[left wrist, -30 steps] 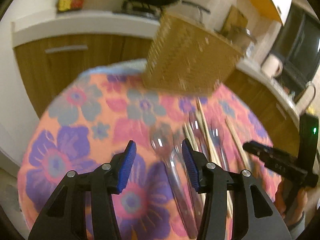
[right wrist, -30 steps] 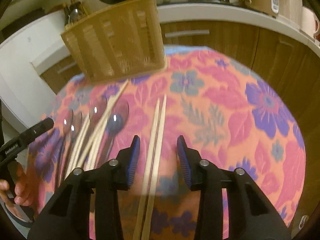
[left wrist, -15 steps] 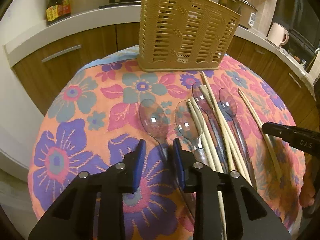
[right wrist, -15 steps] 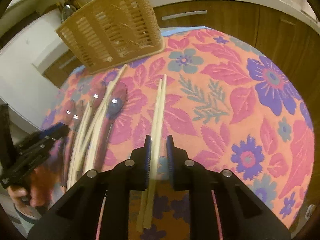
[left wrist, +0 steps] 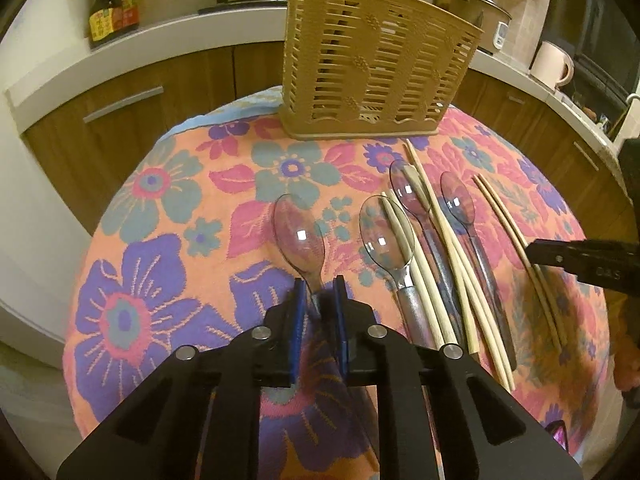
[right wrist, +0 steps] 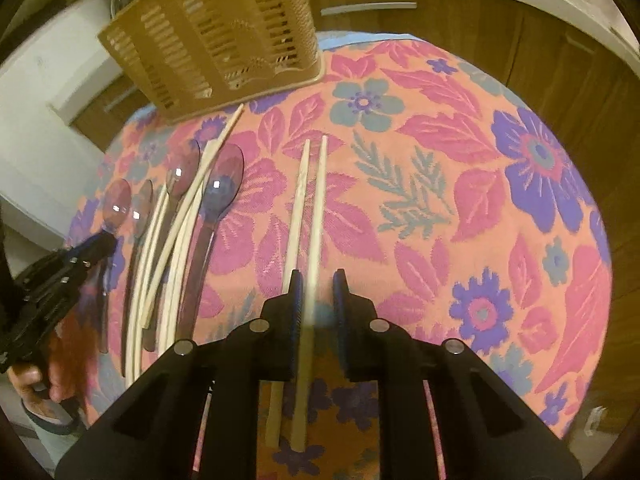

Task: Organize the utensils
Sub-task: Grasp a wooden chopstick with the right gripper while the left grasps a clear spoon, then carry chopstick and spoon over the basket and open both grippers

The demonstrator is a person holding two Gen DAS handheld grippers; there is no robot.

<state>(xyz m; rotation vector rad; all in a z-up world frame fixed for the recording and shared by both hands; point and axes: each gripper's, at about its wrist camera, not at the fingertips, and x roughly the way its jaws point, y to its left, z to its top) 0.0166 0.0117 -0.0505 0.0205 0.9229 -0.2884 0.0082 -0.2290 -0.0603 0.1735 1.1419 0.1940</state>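
From my left wrist camera, the only lettering I can partly make out is white print on the black body of the right gripper [left wrist: 534, 254], near its tip; it looks like "DAS", though I can't be sure. The sauce bottle [left wrist: 114, 4] on the kitchen counter [left wrist: 168, 36] carries yellow and red labels, too blurred to read. My right wrist camera shows no legible text.

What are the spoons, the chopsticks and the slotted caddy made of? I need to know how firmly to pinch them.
Spoons: probably clear hard plastic, glossy; the cloth shows through the bowls, with sharp glints. Chopsticks: pale, matte, likely bamboo or wood; plastic is possible. Slotted caddy: tan moulded plastic, judging by its even slots and relief pattern.
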